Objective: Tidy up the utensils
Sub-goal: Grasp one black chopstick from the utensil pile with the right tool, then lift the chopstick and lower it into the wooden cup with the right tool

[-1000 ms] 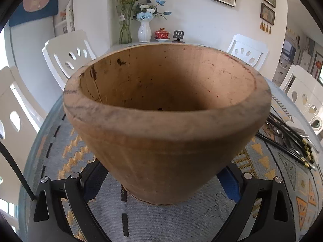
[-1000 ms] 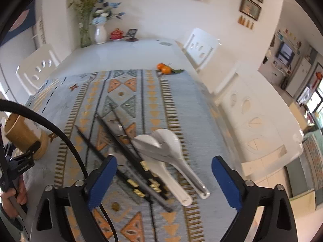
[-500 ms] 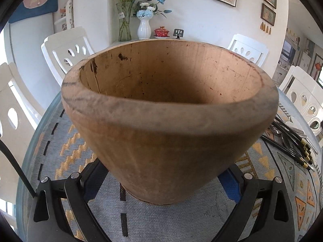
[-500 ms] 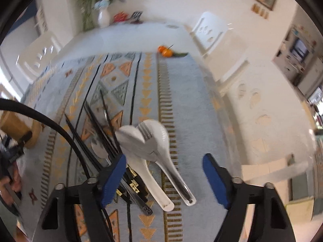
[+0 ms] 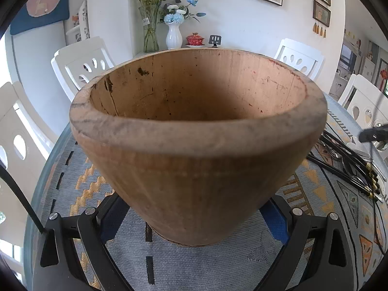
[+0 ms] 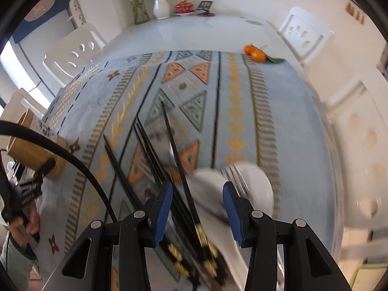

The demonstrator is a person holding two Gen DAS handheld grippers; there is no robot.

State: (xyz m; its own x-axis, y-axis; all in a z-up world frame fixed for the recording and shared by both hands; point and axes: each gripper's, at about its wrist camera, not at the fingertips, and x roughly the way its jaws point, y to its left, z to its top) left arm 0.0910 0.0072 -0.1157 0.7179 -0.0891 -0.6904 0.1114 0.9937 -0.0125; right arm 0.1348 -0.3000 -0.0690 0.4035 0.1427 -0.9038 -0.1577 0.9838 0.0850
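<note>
My left gripper [image 5: 194,220] is shut on a wide wooden holder [image 5: 196,145] whose base stands on the patterned mat; the holder is empty inside. The holder also shows at the far left of the right wrist view [image 6: 31,150]. My right gripper [image 6: 197,208] is low over the utensil pile, its jaws partly closed around black chopsticks [image 6: 179,169] and a white spoon [image 6: 208,189], not clamped. A second white spoon with a fork on it [image 6: 254,184] lies just right of the fingers. The chopsticks also show at the right of the left wrist view [image 5: 344,162].
A blue-grey patterned mat [image 6: 218,97] covers the near part of the white table. Two oranges [image 6: 254,52] lie at the mat's far right corner. A vase of flowers [image 5: 173,34] and a red lidded cup [image 5: 194,40] stand at the far end. White chairs [image 5: 82,60] surround the table.
My right gripper has dropped down onto the utensil pile and its jaws have narrowed around the chopsticks and spoon. My left gripper keeps hold of the wooden holder, barely moving.
</note>
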